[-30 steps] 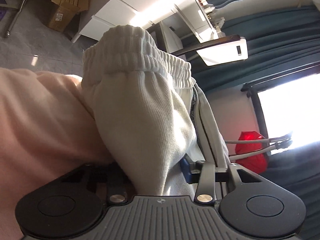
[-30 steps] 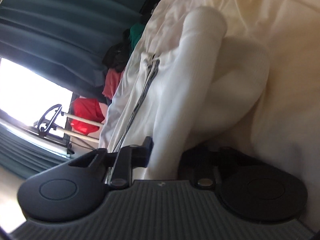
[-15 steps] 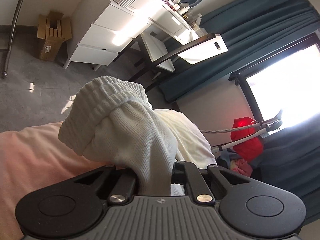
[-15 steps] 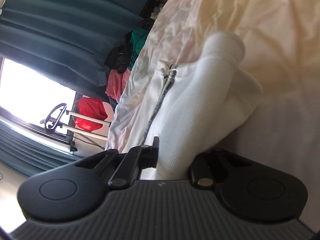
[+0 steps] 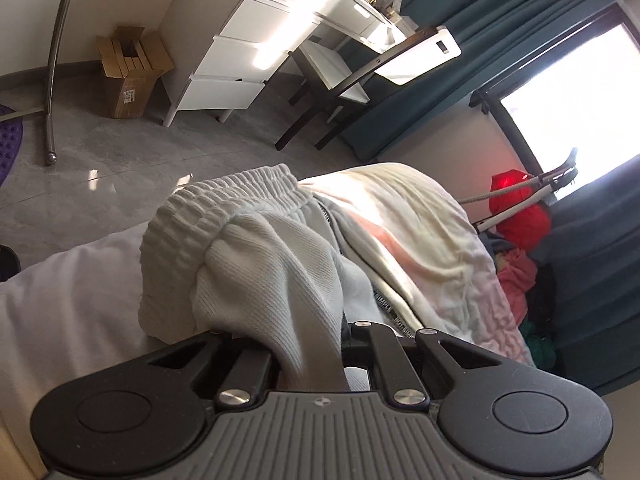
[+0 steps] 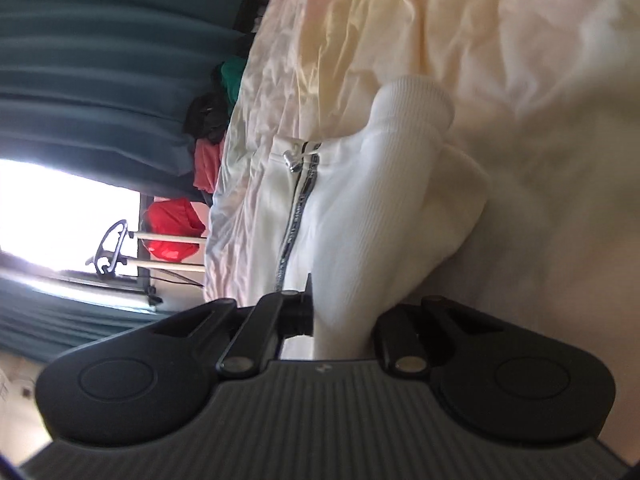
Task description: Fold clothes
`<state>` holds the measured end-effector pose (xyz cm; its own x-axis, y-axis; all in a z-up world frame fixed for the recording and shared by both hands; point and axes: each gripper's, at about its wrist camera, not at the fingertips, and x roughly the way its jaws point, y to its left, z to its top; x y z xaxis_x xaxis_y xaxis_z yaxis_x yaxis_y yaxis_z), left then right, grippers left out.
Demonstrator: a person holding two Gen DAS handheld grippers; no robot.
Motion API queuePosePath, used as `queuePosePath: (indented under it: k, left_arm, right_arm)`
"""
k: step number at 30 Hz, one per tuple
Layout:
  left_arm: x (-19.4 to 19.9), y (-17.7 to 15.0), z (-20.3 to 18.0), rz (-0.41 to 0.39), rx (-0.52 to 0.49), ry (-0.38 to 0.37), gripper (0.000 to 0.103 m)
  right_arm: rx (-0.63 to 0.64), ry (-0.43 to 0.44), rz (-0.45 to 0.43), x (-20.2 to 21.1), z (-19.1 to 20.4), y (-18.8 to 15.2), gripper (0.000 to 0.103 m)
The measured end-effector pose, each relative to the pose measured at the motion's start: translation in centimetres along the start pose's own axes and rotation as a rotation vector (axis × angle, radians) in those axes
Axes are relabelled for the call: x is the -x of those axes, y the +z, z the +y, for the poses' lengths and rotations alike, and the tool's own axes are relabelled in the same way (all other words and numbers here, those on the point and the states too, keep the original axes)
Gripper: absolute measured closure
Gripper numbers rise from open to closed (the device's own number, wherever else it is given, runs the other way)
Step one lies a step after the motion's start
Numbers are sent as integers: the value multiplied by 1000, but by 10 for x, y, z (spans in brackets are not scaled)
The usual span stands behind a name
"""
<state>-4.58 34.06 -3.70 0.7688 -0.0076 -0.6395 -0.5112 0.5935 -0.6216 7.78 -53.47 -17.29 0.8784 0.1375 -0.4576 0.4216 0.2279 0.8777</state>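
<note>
the left gripper [image 5: 308, 344] is clenched on a bunch of the white ribbed garment [image 5: 256, 276], close to its elastic band [image 5: 240, 188]. the right gripper [image 6: 342, 320] is clenched on another ribbed part [image 6: 384, 208] of the same garment, beside the zipper [image 6: 294, 216]. the garment hangs between both claws, just above the wrinkled bed cover [image 6: 500, 40]. the risk, i think: the thick cloth can slide out of one claw, or the fold lands crooked because the two holds are uneven.

The left gripper [image 5: 310, 344] is clamped on a bunched white ribbed garment [image 5: 256, 264], bedding [image 5: 420, 240] just ahead to its right.
</note>
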Motion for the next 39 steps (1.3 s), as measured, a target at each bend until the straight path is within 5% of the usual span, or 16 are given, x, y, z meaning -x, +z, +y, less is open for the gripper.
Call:
queuePosePath:
  k: [3,7,13,21,30,35,39]
  left_arm:
    - [5,-12,3,-4,-75,0,80]
    - [24,-29,-8,46,-242,25,47]
    - [76,-50,-26,-9,-389,39,23]
    - [87,-96,-117,-177,-589,2,20]
    - [-28,-200,-227,-55,-737,-111,19]
    - [-106,-257,-228,47,-882,-28,18]
    - [-124,-281,-214,26,-965,1,16]
  right_arm:
    - [60,-17,6,1,2,-1,91]
    - [58,-51,13,-1,1,-2,91]
    - [71,-70,0,-2,5,-2,91]
    - [74,-81,-32,0,10,-1,91]
    - [76,-65,-81,7,13,-1,91]
    - [62,-49,-100,10,13,-1,91]
    - [-4,-12,-80,7,5,2,91]
